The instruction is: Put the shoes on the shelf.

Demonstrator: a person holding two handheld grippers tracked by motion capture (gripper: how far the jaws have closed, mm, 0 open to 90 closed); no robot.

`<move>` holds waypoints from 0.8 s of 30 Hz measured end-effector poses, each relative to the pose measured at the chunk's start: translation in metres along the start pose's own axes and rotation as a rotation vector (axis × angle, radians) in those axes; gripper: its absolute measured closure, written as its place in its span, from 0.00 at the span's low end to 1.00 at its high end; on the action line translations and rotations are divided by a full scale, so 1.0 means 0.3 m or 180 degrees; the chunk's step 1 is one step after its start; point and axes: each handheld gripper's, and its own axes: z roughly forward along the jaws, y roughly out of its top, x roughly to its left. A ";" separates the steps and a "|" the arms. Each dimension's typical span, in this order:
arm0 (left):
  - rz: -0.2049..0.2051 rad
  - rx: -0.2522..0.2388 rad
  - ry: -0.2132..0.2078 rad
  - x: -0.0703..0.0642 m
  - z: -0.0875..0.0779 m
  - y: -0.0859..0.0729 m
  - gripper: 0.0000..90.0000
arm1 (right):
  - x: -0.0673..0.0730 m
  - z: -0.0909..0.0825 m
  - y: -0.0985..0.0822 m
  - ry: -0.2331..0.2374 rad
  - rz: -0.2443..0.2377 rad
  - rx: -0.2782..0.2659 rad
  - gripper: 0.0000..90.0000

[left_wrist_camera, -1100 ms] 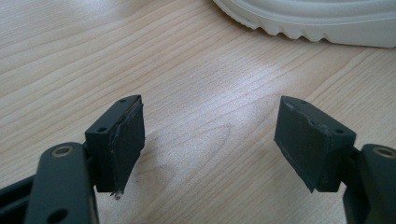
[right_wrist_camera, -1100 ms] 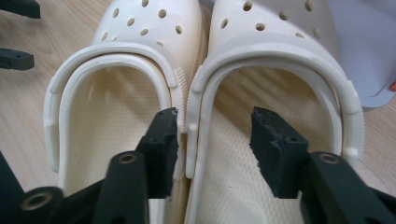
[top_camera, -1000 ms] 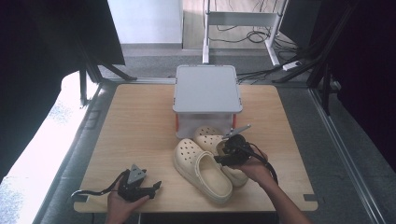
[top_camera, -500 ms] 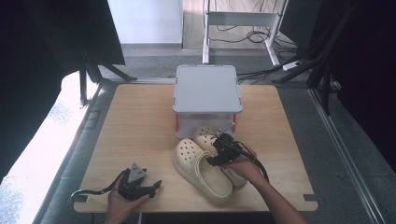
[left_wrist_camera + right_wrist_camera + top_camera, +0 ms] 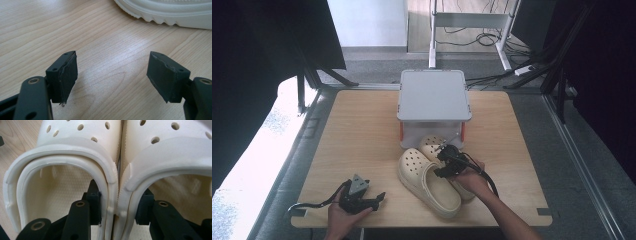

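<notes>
Just in front of the grey box (image 5: 434,102), your right gripper (image 5: 447,162) has one finger inside each cream clog, and its fingers have just been closing, pinching together the inner walls of the left clog (image 5: 62,170) and right clog (image 5: 170,157). Your left gripper (image 5: 112,75) rests on the counter (image 5: 357,135) well left of them, fingers spread, nothing between.

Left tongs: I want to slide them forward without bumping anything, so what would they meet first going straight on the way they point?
Probably the cream clog: its ribbed sole edge lies across bare table ahead of the open left tongs.
</notes>
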 end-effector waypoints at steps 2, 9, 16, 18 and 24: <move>0.0005 0.0006 0.0003 0.001 0.000 0.000 0.28 | 0.000 -0.004 -0.003 0.0008 -0.0034 0.0005 0.72; -0.0001 -0.0003 -0.0003 0.002 0.003 0.001 0.28 | 0.021 -0.067 -0.021 0.0133 -0.0154 -0.0077 0.72; 0.0004 0.0004 -0.0012 0.003 0.003 0.003 0.28 | 0.046 -0.145 -0.028 0.0242 -0.0267 -0.0232 0.72; 0.0002 0.0008 -0.0022 0.003 0.005 0.003 0.28 | 0.062 -0.184 -0.025 0.0292 -0.0341 -0.0283 0.72; -0.0004 0.0012 -0.0018 0.003 0.004 0.004 0.28 | 0.082 -0.228 -0.015 0.0316 -0.0410 -0.0354 0.72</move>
